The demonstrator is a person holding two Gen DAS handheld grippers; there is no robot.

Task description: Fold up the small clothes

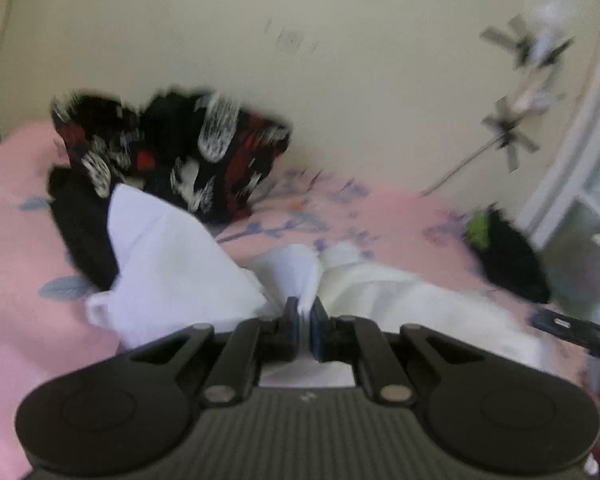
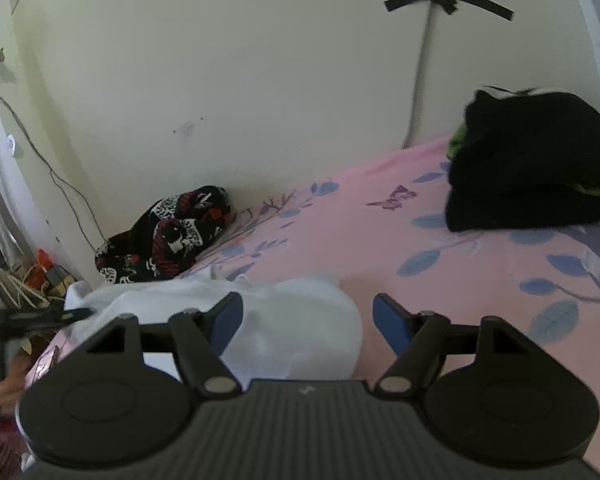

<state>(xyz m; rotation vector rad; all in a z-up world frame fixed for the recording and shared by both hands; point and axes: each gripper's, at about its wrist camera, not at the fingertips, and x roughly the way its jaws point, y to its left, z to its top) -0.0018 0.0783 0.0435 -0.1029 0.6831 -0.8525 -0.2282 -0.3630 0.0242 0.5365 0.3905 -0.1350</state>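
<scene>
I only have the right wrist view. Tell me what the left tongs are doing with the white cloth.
Observer: The left tongs are shut on a bunched fold of the white cloth.
Operator: Report what lies beside the cloth on that side.
Observer: A black garment lies against the cloth's left edge, in front of the patterned bundle.
Operator: Confirm my own tongs.
Observer: The right tongs are open above the cloth's right end, holding nothing.
</scene>
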